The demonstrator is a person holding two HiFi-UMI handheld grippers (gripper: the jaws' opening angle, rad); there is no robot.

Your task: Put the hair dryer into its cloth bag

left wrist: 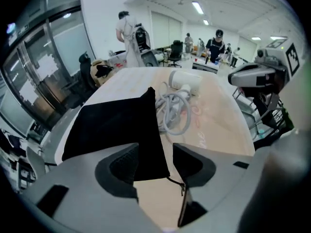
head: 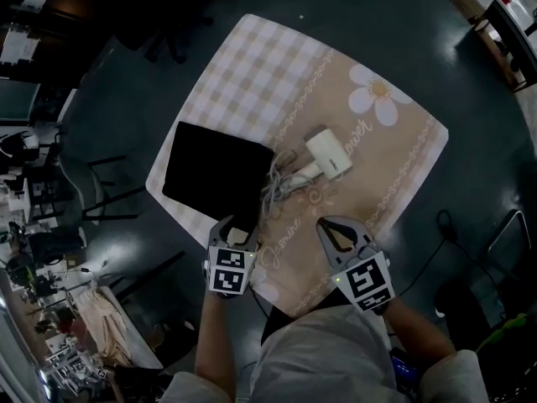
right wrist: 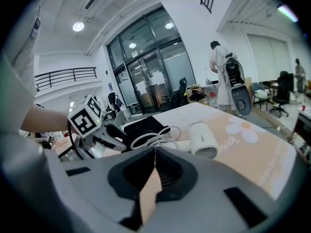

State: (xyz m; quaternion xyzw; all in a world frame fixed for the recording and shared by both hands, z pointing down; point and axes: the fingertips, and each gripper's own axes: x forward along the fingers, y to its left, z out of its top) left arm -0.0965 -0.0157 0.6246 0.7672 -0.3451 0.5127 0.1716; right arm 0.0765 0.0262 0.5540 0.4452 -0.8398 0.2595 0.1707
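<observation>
Black cloth bag (head: 220, 179), flat and square, lies on the left part of the tabletop with nothing in it. Its thin drawstring (left wrist: 176, 183) trails from the near corner.

White hair dryer (head: 329, 154): on its side near the middle of the tabletop, just right of the bag. Its loosely coiled grey cord (head: 281, 183) lies between the two and touches the bag's edge.

Left gripper (left wrist: 155, 154): fingers spread wide, holding nothing. The bag's near corner shows in the gap between them, unpinched.

Right gripper (right wrist: 154, 154): fingers fully together and empty, hovering over the near edge, well short of the dryer.

Step in hand, by judgement: the opening stage, finding the bag's mouth, with the dryer not yet packed. The next move likely calls for a pinch on the hem beside the drawstring to lift the mouth open, while the right gripper opens for the dryer. The loose cord will need gathering.

Surface: tabletop under a beige cloth (head: 403, 166), checked at the far left, with a white daisy print.

Room: dark floor, glass partitions, office chairs and people standing far off.
</observation>
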